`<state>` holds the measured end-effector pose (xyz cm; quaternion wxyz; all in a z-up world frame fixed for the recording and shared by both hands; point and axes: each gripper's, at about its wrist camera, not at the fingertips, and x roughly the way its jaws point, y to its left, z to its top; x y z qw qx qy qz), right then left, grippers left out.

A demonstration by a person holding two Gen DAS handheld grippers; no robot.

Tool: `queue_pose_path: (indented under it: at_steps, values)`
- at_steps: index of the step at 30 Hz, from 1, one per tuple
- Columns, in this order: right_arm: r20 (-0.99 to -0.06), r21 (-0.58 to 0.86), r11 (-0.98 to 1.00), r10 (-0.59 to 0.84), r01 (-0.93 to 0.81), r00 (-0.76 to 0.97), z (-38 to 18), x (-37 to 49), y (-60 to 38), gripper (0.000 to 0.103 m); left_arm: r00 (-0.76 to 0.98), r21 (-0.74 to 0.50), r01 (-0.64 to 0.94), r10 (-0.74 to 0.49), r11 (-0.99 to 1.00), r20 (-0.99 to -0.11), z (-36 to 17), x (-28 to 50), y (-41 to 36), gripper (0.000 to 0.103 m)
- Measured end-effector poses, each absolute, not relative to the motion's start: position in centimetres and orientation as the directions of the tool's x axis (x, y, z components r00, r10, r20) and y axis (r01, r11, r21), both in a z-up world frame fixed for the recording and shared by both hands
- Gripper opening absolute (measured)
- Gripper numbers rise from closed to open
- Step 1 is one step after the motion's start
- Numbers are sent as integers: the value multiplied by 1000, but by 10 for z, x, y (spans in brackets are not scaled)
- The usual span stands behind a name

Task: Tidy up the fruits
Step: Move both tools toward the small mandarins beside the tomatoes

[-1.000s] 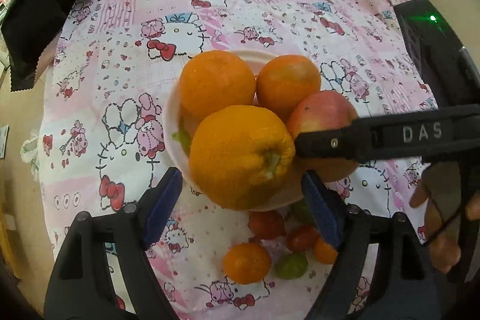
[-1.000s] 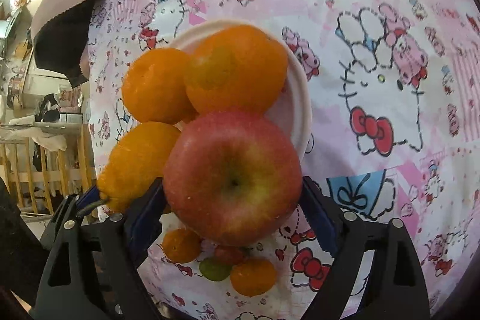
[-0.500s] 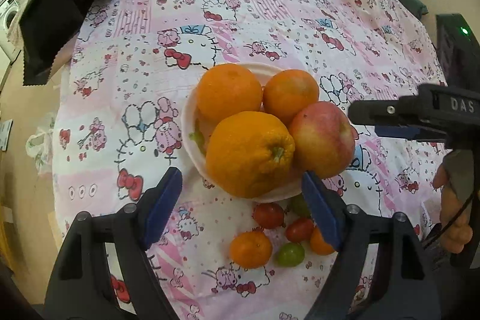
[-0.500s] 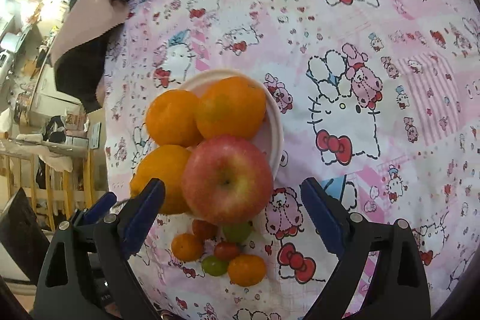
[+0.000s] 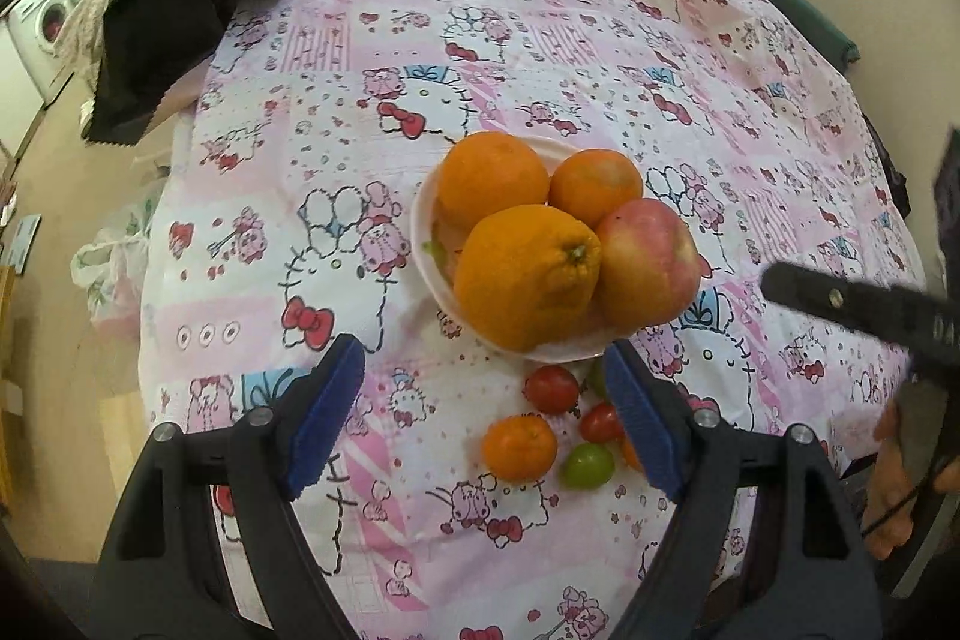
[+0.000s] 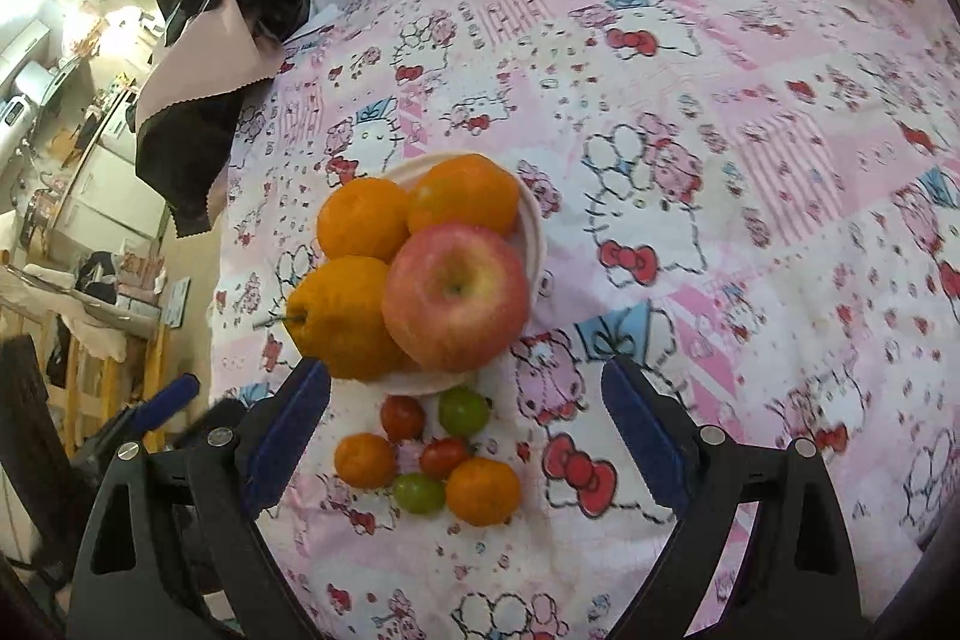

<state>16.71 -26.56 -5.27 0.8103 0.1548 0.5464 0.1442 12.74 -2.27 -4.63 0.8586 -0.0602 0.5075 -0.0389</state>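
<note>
Patterned pink sheet (image 5: pixel 540 58) covers the worktop; dark cloth (image 5: pixel 162 58) lies at its far left edge. White bowl (image 5: pixel 423 244) sits mid-sheet, heaped past its rim with three oranges and one apple (image 6: pixel 456 295), apple on the near right side. Likely full, which would explain why the small fruits (image 6: pixel 432 454) (two mandarins, red and green tomatoes) lie clustered on the sheet just near the bowl. Left tongs (image 5: pixel 480 412) wide, nothing between them; right tongs (image 6: pixel 465 430) wide, empty, above the cluster.

3 oranges (image 6: pixel 362 219), 1 apple (image 6: pixel 456 296), 1 bowl (image 6: pixel 533 232), 2 mandarins (image 6: pixel 365 459), 4 tomatoes (image 6: pixel 403 417).
</note>
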Motion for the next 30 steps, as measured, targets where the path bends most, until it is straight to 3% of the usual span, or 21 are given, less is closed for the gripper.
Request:
queue_pose_path:
  at_steps: [8,16,30]
  values:
    - [-832,452,891,404,42,381,-57,139,-288,94,497,-147,-23,-116,989,-860,-44,117,-24,79]
    - [-825,395,918,336,38,455,-51,118,-290,94,498,-134,-17,-108,991,-860,-44,111,-32,79]
    - [-870,391,917,340,79,357,-77,121,-286,94,384,-154,-124,-96,980,-919,-81,114,-16,79]
